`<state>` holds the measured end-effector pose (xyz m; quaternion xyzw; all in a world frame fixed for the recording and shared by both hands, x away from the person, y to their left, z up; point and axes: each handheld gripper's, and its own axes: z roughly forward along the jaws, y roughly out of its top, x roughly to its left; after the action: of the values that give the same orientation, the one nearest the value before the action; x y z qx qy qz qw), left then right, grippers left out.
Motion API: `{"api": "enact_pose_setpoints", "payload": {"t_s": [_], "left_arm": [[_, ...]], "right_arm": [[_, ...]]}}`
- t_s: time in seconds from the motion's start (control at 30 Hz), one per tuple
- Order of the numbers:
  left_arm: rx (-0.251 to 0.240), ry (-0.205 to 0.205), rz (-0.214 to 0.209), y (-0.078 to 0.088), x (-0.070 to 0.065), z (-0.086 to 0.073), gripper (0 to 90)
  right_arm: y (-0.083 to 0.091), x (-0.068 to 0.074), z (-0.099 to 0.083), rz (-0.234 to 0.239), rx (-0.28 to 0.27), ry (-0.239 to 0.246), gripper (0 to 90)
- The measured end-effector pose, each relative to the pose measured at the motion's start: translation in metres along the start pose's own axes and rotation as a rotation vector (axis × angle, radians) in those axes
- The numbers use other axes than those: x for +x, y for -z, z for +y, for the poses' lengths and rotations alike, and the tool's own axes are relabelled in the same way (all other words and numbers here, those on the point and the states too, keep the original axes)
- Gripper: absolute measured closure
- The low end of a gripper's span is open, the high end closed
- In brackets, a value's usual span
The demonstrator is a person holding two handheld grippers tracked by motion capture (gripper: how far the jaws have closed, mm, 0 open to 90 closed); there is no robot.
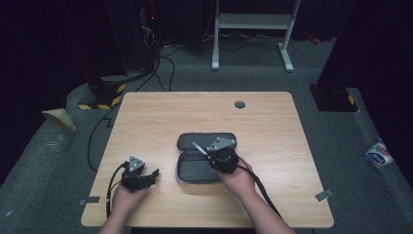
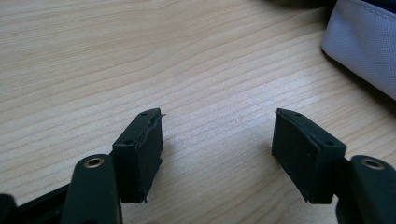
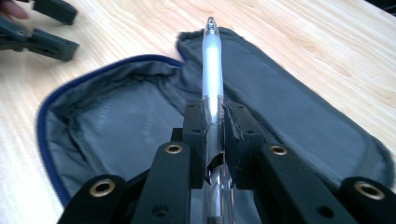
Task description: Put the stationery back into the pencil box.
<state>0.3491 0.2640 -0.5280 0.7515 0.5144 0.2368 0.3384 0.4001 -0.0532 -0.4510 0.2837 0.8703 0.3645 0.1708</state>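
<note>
So I'm holding a pen (image 3: 212,70) in my right gripper (image 3: 215,121) with the jaws clamped together on its barrel, just behind the grip section. The pen is looking like a frosted, see-through plastic one: pale silvery-white barrel, rounded clear tip pointing away from me toward 12 o'clock in the right gripper view, and a clear lower part running back between the pads. It's hanging right over the open pencil case (image 3: 140,121), which is lying flat on the table (image 1: 160,112), unzipped and spread into two halves. The case is showing a grey fabric lining with a dark blue zipper edge running around the rim (nothing else is visibly sitting inside it).

From the high view the pencil case (image 1: 195,168) is sitting about dead centre of the table, and my right gripper (image 1: 202,151) is hovering over its middle with the pen (image 1: 198,148) poking out toward 10 o'clock.

My left gripper (image 2: 217,135) is sitting at about 9 o'clock of the case, jaws standing wide apart over bare wood, gripping nothing. A pale corner of the case (image 2: 364,46) is peeking in at 1 o'clock in the left gripper view.
</note>
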Motion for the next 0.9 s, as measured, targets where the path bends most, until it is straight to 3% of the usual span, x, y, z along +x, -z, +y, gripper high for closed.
{"api": "enact_pose_setpoints", "payload": {"t_s": [0.33, 0.47, 0.67, 0.9], "left_arm": [[0.000, -0.001, -0.002, 0.000, 0.000, 0.000, 33.8], [0.000, 0.000, -0.001, 0.000, 0.000, 0.000, 33.8], [-0.003, 0.001, -0.001, 0.000, 0.000, 0.000, 33.8], [0.000, -0.001, -0.002, 0.000, 0.000, 0.000, 33.8]], "right_arm": [[-0.005, 0.016, 0.010, 0.027, -0.005, 0.049, 78.5], [-0.007, 0.017, 0.010, 0.035, 0.002, 0.065, 78.5], [-0.019, 0.012, 0.000, 0.077, 0.061, 0.065, 78.5], [-0.022, 0.013, -0.007, 0.085, 0.084, 0.072, 78.4]]}}
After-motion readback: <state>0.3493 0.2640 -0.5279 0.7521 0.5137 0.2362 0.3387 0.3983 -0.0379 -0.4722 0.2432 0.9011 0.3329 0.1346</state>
